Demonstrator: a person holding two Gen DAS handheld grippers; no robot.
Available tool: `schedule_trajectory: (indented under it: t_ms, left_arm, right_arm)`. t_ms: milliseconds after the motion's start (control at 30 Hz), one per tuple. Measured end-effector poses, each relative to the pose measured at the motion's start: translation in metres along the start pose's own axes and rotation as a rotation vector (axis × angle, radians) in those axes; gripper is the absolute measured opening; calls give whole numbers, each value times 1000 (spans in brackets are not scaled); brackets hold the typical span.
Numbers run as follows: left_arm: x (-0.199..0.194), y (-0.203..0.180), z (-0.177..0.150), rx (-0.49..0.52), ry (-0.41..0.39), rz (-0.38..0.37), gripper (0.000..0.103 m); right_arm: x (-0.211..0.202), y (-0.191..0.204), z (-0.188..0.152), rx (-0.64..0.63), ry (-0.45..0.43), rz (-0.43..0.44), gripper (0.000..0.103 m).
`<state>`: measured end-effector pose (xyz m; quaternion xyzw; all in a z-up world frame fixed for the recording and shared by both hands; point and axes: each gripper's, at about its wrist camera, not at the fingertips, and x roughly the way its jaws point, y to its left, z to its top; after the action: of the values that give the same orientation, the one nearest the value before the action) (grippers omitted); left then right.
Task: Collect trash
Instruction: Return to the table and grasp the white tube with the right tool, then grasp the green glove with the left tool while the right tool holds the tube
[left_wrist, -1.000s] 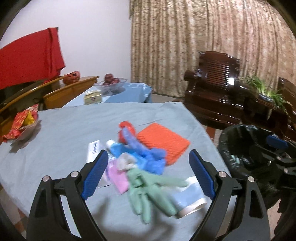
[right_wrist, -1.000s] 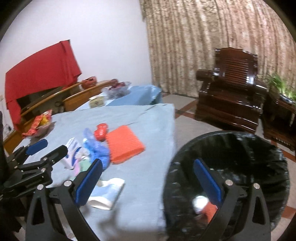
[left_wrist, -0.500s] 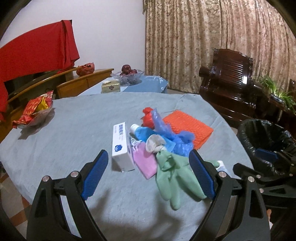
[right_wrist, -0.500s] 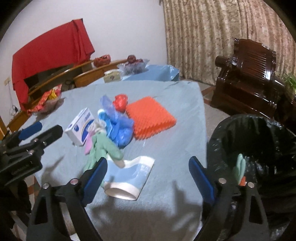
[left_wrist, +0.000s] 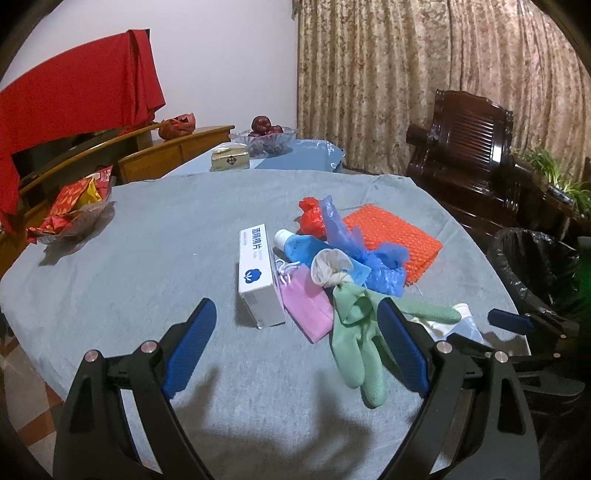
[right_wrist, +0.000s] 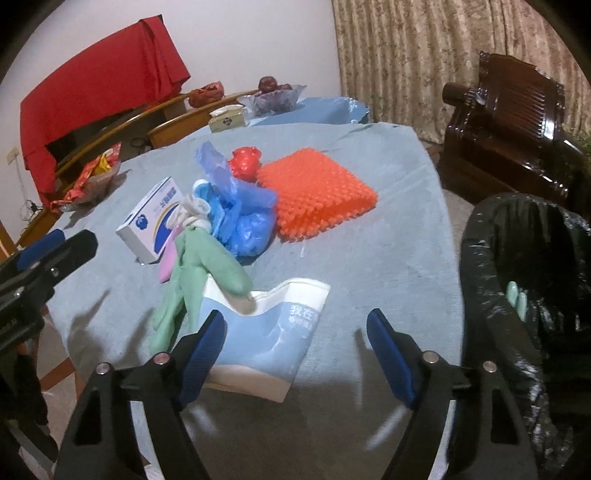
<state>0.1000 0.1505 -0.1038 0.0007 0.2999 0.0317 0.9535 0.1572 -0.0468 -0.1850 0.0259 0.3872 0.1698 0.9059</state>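
both grippers i am holding wide and with nothing in them. my left gripper (left_wrist: 295, 347) is hanging above the grey tablecloth (left_wrist: 147, 258), in front of the white box (left_wrist: 256, 269), the pink mask (left_wrist: 308, 306) and the green glove (left_wrist: 354, 332). my right gripper (right_wrist: 295, 350) is hovering over the blue and white pouch (right_wrist: 266, 339), which is lying flat near the table edge. the black trash bin (right_wrist: 517, 258) is standing just beside the table, to the right.

One green glove (left_wrist: 356, 332), one white box (left_wrist: 258, 273), one orange pad (left_wrist: 391, 242), one pouch (right_wrist: 269, 339).
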Motion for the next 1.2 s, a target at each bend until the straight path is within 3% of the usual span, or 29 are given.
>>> schedule_trajectory:
  t_ms: [167,367,533,800,1033,1200]
  left_arm:
    - [2,-2,-1,1,3,-7,86]
    - [3,-2,-2,-2,11,-10,86]
    - [2,-5,-1,0,11,-16,86]
    - [3,-15,2,10,12,-48,85]
    - [8,-22,-1,23,29,-61,84]
    - [10,-19,-4,21,39,-50,84]
  right_arm:
    - [4,5,-1,-1,30,63,72]
    - [4,7,3,9,52,134,37]
    - [-2,0,7,19,44,142,24]
    - [-16,-6,15,-5,1,93,22]
    - [-13,-9,6,-7,56,99,37]
    - [-14,-12,-2,-6,74,96,39]
